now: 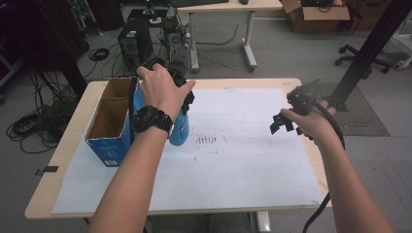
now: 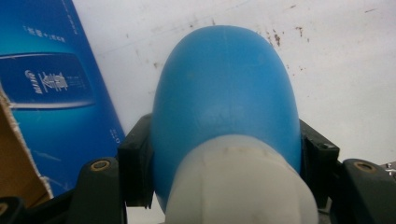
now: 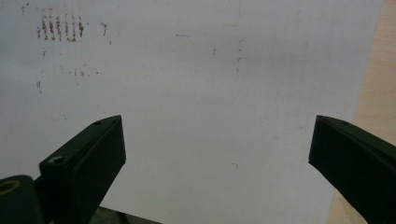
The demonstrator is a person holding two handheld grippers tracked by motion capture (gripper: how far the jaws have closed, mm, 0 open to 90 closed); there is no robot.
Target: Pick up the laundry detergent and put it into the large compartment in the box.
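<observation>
Room: grey floor (image 1: 291, 48), black cables in loose coils at left, a second desk (image 1: 228, 6) on white legs at the back, one brown cardboard carton (image 1: 316, 14) on the floor top right, one black computer tower (image 1: 135, 41), an office chair base at far right.

One table (image 1: 73, 121), light wood top with rounded corners, mostly covered by one large white paper sheet (image 1: 243, 165). Sheet is matte and flat, with brown smudges and a short row of small vertical brown marks (image 1: 206, 140) near its middle; the same marks show at the top left of the right gripper view.

One blue box (image 1: 111, 145) stands on the left part of the table, open at the top, plain brown cardboard inside, glossy blue printed outside with white lettering. The top edge is torn and rough in the left gripper view.

One blue bottle (image 1: 179, 131), smooth plastic, rounded egg-like body with a white neck or cap (image 2: 238, 182) toward the camera in the left gripper view. It is just beside the box on its right, over the white sheet; cannot tell if it touches the table.

Left gripper (image 1: 187, 99), black, hard plastic: jaws closed onto the bottle's sides, one pad on each side of the body. The hand wears a black wristwatch (image 1: 153, 119).

Right gripper (image 1: 281, 122), black: jaws spread wide, nothing between them, held above the right part of the sheet near the bare wood edge, well apart from the bottle.
</observation>
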